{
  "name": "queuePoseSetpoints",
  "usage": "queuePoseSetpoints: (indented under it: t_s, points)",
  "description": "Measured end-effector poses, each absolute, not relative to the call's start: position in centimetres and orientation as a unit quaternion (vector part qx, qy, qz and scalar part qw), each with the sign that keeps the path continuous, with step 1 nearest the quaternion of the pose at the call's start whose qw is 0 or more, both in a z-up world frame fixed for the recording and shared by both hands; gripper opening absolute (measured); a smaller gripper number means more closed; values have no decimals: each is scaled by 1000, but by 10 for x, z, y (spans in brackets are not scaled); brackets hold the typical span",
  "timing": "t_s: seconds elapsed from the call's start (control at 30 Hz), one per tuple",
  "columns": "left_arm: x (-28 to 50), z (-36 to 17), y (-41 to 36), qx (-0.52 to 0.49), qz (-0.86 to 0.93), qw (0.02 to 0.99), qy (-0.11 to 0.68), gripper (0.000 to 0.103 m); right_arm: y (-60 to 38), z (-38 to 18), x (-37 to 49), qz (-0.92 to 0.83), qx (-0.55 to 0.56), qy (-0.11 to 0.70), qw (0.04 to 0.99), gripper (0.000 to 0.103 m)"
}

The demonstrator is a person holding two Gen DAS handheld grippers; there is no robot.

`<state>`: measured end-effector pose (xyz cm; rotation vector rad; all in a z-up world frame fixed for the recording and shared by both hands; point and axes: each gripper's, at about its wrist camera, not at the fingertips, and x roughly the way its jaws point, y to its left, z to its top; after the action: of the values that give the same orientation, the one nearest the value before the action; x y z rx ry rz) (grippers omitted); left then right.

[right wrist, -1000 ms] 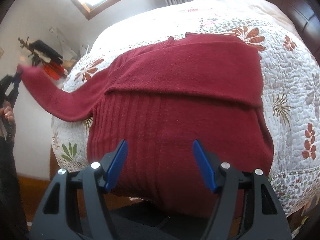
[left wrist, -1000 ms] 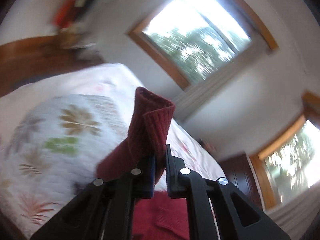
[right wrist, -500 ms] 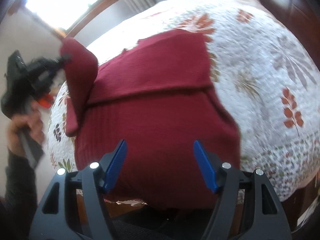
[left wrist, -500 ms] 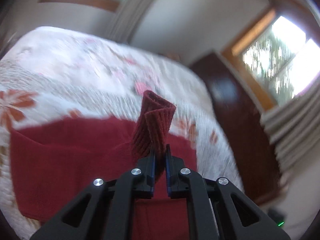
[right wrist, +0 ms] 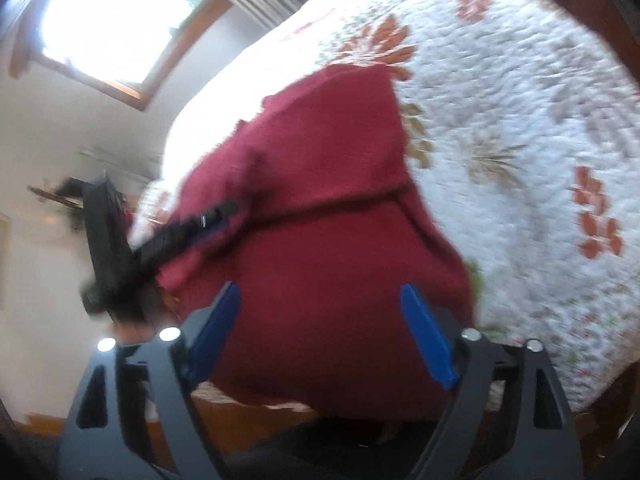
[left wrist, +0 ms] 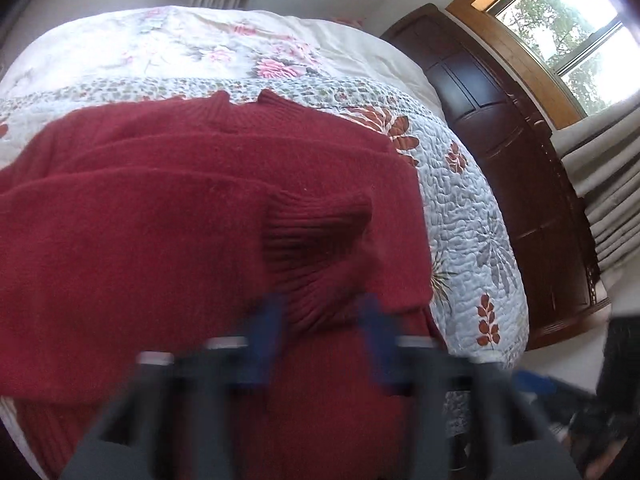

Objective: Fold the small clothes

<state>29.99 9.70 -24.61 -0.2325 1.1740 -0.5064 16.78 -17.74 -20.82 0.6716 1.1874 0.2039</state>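
dark red knitted sweater lies flat on the white quilted bedspread with leaf print, one sleeve folded across the body so its ribbed cuff sits on top near the right edge. left gripper is motion-blurred, blue fingers parted either side of the cuff end, not visibly pinching anything. right gripper is wide open and empty, hovering over the sweater hem at the near edge of the bed, with the left tool visible at its left over the sweater.
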Motion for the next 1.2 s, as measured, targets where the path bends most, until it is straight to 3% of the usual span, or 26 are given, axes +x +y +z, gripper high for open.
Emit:
queuePoseSetpoints:
  t_s: [0.1,0.23,0.47,0.67,0.73,0.77,0.9,0.97,1.07,1.2]
  points:
    - [288,-230,112,-109,-231,806,533,81,-181,-212,210,135,356,538,752,84]
    - [257,-225,145,-138,-208,803,542,82,-172,-234,269,202,396,551,706,66]
    - [189,-242,225,-241,-118,784,560,83,-145,-286,331,220,395,604,656,66]
    - [152,-261,268,-307,-47,764,566,83,-126,-291,342,244,375,613,651,68]
    - [146,-264,276,-320,-34,759,565,83,-121,-287,343,264,376,612,644,48]
    - [144,-264,277,-322,-31,759,565,83,-117,-285,343,273,373,614,640,45]
    - [144,-260,280,-322,-24,762,561,83,-106,-288,346,273,361,621,640,43]
    - [149,-259,278,-321,-25,765,558,83,-105,-291,349,269,363,623,639,36]
    - [147,-256,279,-324,-27,766,555,83,-108,-290,352,260,362,626,640,8]
    - [152,-258,273,-324,-31,764,557,83,-116,-270,354,267,356,616,650,6]
